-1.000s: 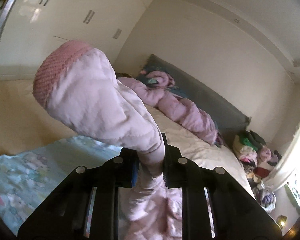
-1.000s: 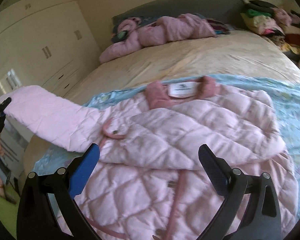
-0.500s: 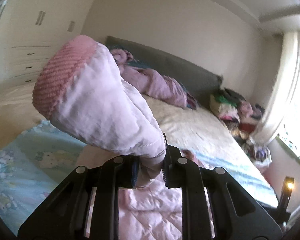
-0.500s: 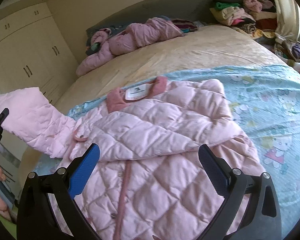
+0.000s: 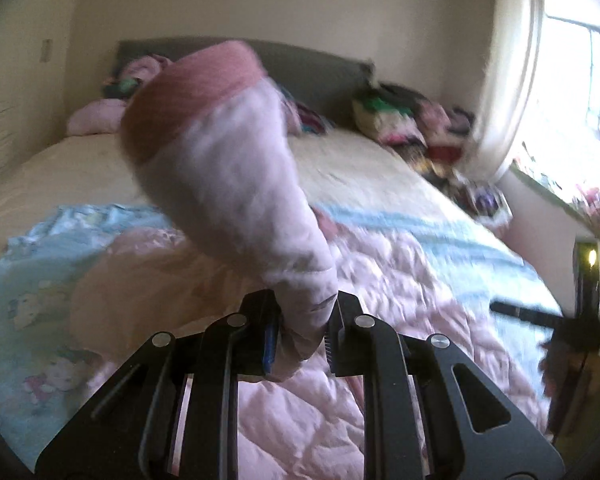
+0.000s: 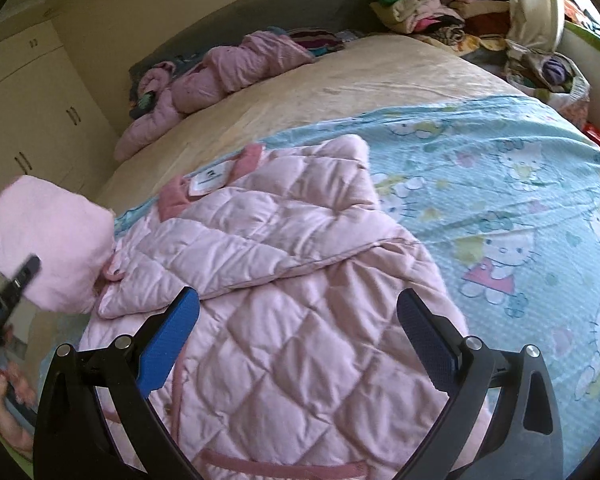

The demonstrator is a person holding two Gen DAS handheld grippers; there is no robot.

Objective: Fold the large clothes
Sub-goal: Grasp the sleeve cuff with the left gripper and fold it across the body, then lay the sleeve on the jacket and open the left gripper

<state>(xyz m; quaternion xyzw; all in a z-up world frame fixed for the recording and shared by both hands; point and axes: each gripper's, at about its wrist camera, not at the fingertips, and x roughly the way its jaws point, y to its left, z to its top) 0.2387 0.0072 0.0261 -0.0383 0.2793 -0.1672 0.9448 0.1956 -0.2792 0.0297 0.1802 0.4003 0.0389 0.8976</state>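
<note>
While the pale pink quilted jacket [image 6: 284, 312] is lying on the bed [image 6: 340, 80], the left claw [image 5: 302, 330], clamped on its sleeve [image 5: 236, 176], is holding it left of the empty, spread right claw [image 6: 298, 336].

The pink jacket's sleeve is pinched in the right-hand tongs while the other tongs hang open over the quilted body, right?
Not quite: the left tongs pinch the sleeve, as the left wrist view shows. The right tongs hang open over the pink jacket.
</note>
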